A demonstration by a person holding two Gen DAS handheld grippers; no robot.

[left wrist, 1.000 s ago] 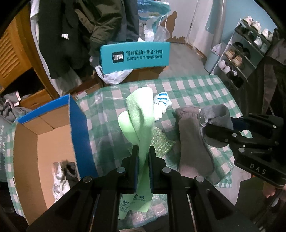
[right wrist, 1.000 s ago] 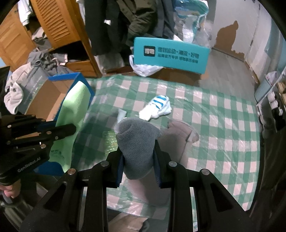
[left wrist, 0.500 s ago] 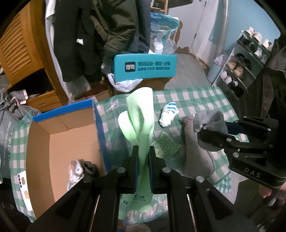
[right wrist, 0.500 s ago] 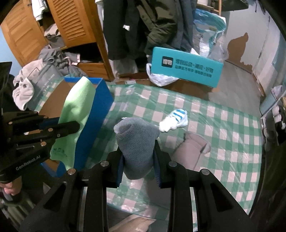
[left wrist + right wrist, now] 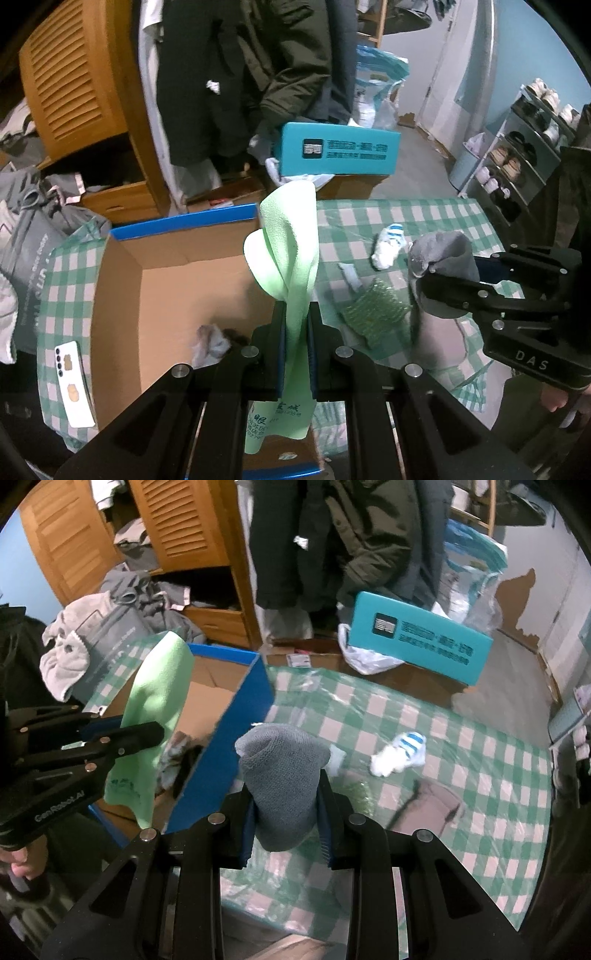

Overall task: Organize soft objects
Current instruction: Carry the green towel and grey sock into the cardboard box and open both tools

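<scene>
My left gripper (image 5: 295, 325) clamps the green cloth (image 5: 290, 251), its length upright through the frame's middle, over the open cardboard box (image 5: 177, 288) at lower left. My right gripper (image 5: 286, 808), level beside it, pinches the grey sock (image 5: 282, 775), cuff upward, at centre above the checked tablecloth (image 5: 461, 746).

A green-checked tablecloth (image 5: 461, 738) carries a cardboard box (image 5: 177, 280), a striped sock (image 5: 400, 755), a grey sock (image 5: 436, 805) and a phone (image 5: 74, 384).
</scene>
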